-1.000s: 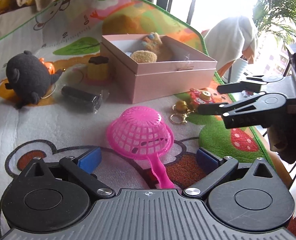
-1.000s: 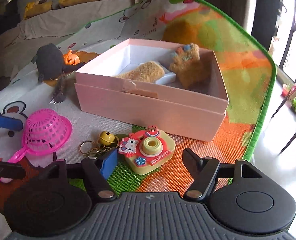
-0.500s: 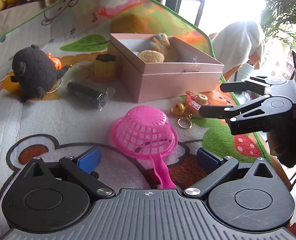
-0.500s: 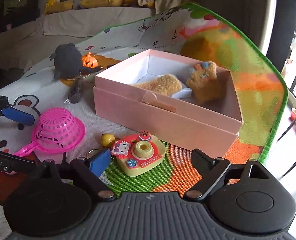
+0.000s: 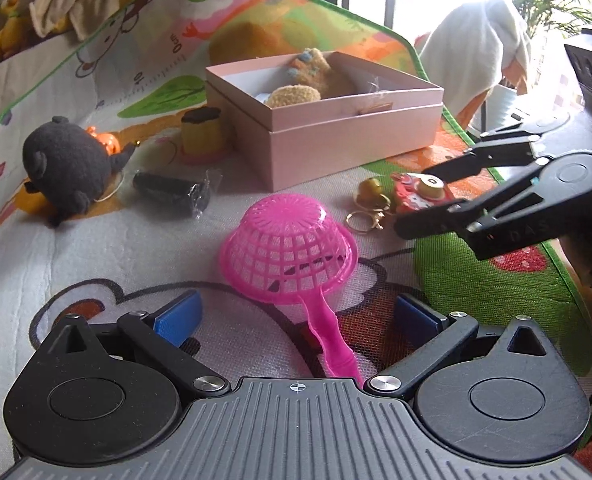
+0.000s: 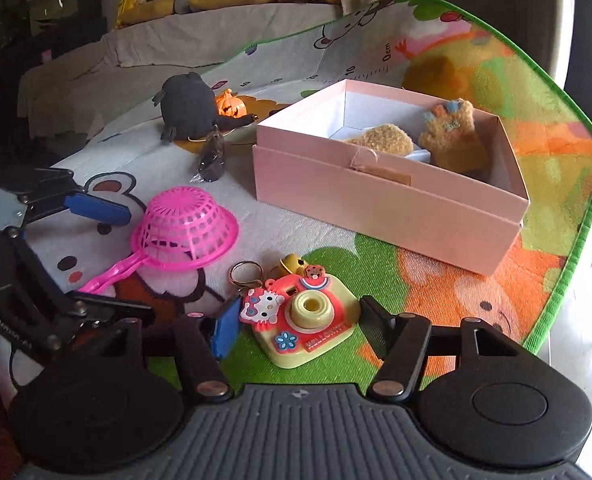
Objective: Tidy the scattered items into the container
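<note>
An open pink box [image 5: 336, 136] [image 6: 388, 200] on the play mat holds two tan plush toys [image 6: 448, 140]. A pink toy strainer [image 5: 291, 236] [image 6: 183, 232] lies upside down; its handle runs between the open jaws of my left gripper [image 5: 296, 314]. A Hello Kitty toy camera [image 6: 300, 314] [image 5: 420, 192] lies between the open jaws of my right gripper [image 6: 296, 324]. A yellow bell keyring [image 5: 370, 200] [image 6: 271, 268] lies beside the camera.
A dark plush toy [image 5: 67, 164], an orange pumpkin toy [image 6: 229, 104], a yellow pudding toy [image 5: 201, 134] and a black wrapped item [image 5: 171, 192] lie left of the box. The mat's green edge [image 6: 576, 220] is at the right. A sofa with soft toys [image 6: 175, 32] is behind.
My right gripper has moved in over the toy camera, which now lies between its jaws. My left gripper has stayed open over the strainer handle, its view shifting a little.
</note>
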